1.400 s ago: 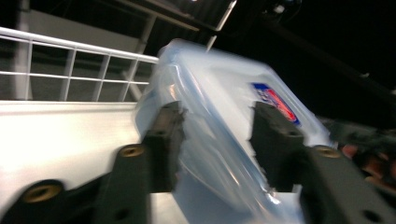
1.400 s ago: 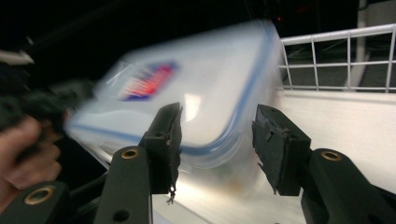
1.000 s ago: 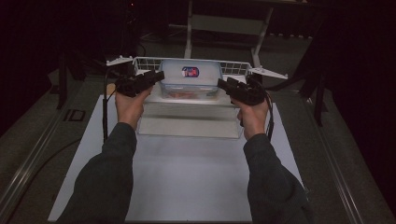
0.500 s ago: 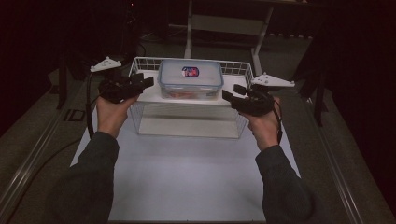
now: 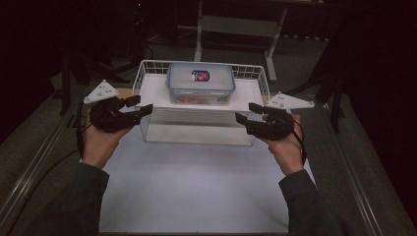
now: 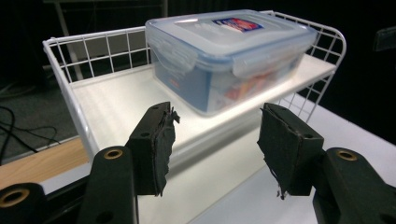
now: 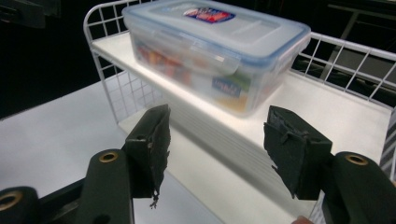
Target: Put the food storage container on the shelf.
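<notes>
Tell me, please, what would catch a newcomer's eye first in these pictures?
Most striking is the clear rectangular plastic food container with a blue-rimmed clip lid, sitting closed on the white shelf of a white wire rack at the far end of the white table mat. Flanking the rack, apart from it, are the left hand-held gripper and right hand-held gripper, jaws open and holding nothing.
</notes>
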### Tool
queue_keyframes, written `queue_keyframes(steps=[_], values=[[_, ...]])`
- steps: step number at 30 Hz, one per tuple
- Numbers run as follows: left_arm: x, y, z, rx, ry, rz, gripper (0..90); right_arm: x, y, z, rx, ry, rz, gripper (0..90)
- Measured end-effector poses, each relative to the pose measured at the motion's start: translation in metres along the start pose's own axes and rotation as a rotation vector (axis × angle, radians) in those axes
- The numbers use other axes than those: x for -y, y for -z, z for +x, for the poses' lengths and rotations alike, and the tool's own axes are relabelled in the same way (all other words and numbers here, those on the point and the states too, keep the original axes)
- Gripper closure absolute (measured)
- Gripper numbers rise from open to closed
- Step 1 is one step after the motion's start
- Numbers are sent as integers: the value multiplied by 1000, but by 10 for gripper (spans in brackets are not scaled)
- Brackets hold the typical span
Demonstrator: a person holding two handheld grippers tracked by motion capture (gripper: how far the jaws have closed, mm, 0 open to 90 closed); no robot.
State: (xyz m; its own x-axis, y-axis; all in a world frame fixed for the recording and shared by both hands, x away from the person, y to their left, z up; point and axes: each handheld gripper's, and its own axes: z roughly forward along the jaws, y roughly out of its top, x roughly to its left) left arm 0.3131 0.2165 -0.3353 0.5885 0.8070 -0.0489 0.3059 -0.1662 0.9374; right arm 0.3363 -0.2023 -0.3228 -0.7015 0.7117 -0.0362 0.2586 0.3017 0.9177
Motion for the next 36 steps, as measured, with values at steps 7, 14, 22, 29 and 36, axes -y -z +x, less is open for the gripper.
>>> queue_keyframes(steps=[7,14,22,29,36], values=[[28,14,-8,25,-11,4,428,29,21,2,-18,-25,8,393],[62,19,-8,-19,1,26,421,67,36,4,3,-21,43,389],[105,30,-14,-56,26,39,387,100,49,10,7,-31,69,336],[134,42,-14,-68,50,45,382,131,58,10,31,-57,72,299],[147,52,-17,-80,59,36,381,161,65,6,73,-96,63,300]])
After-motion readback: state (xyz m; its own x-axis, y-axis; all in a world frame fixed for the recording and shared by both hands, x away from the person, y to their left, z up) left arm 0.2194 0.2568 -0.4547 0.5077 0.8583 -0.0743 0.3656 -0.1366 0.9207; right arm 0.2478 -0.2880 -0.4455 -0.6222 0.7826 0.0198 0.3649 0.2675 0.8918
